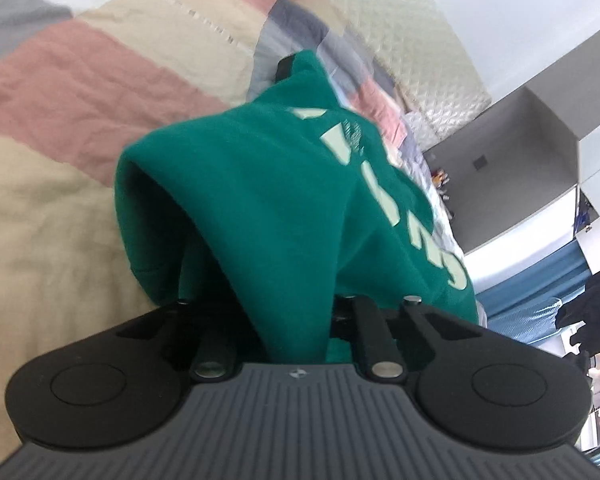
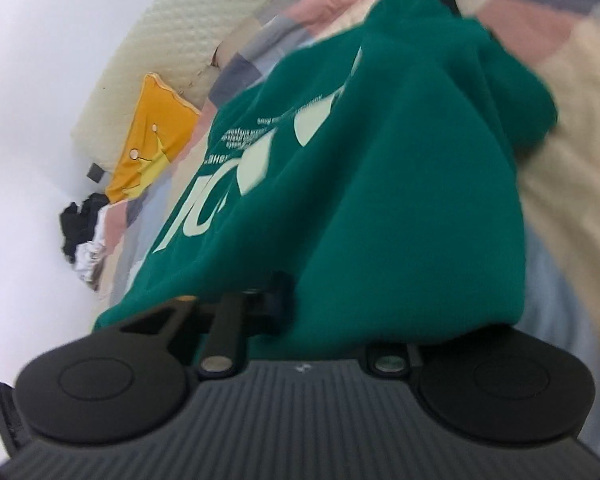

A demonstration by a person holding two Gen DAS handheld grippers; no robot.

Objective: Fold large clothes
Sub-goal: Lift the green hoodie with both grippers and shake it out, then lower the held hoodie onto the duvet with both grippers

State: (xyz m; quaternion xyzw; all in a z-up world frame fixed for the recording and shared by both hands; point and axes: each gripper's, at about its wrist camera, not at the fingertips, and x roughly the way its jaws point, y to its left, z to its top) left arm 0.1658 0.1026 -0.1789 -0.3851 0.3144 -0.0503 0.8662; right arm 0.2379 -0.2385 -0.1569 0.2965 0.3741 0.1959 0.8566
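A green sweatshirt [image 1: 260, 208] with pale lettering hangs lifted over the bed, stretched between my two grippers. My left gripper [image 1: 296, 320] is shut on the cloth, which drapes over its fingers and hides the tips. In the right wrist view the same green sweatshirt [image 2: 380, 200] covers my right gripper [image 2: 312, 320], which is shut on its edge. The tip of the other gripper shows as a dark shape past the far end of the cloth in each view.
A patchwork quilt [image 1: 80, 80] in pink, beige and grey covers the bed. A cream quilted headboard [image 1: 412, 40] and white wall lie behind. A yellow pillow [image 2: 152, 136] and a pile of dark and white clothes [image 2: 84, 236] lie by the wall. Grey shelving [image 1: 520, 160] stands to the right.
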